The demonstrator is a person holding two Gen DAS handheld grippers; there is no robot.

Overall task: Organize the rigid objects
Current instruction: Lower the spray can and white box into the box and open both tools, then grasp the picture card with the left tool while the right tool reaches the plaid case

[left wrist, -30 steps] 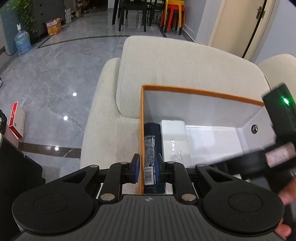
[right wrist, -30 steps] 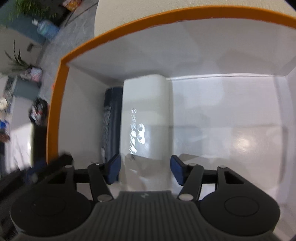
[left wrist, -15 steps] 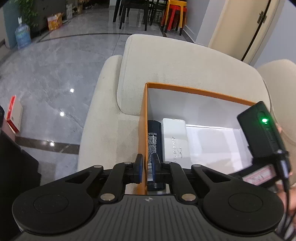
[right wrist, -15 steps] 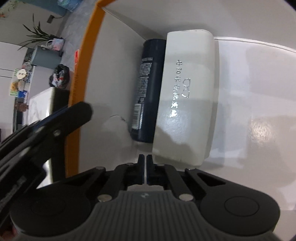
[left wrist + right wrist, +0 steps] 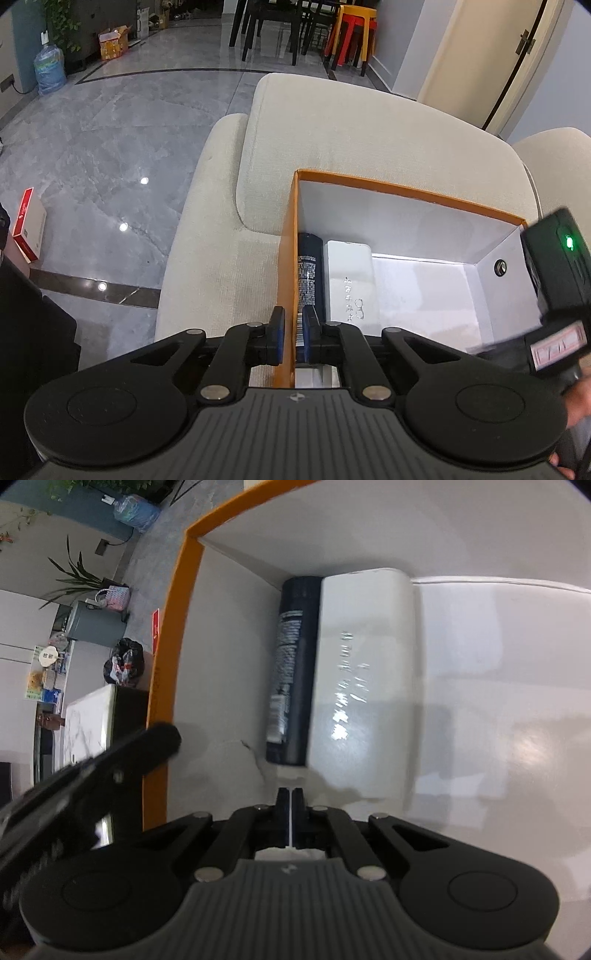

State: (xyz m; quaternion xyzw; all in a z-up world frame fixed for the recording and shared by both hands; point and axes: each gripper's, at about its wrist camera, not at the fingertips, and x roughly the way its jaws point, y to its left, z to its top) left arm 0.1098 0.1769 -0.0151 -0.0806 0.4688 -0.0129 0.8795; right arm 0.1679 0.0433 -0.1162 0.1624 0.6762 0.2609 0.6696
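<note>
An orange-edged box [image 5: 406, 192] with a white inside sits on a cream sofa. In it a dark blue can [image 5: 308, 273] lies along the left wall, with a white case [image 5: 349, 280] beside it. My left gripper [image 5: 293, 334] is shut on the box's left wall, one finger on each side. My right gripper [image 5: 291, 801] is shut and empty above the box floor, just short of the can [image 5: 291, 672] and case [image 5: 364, 679]. The right gripper's body [image 5: 557, 288] shows at the right of the left wrist view.
The sofa cushion [image 5: 369, 125] lies behind the box, and its armrest [image 5: 199, 206] to the left. A grey tiled floor [image 5: 110, 129] lies beyond, with a red and white carton [image 5: 29, 229]. Dark chairs and stools [image 5: 295, 26] stand far back.
My right gripper closed empty a second ago and has since drawn back a little over the box. My left gripper has kept its hold on the box wall.
</note>
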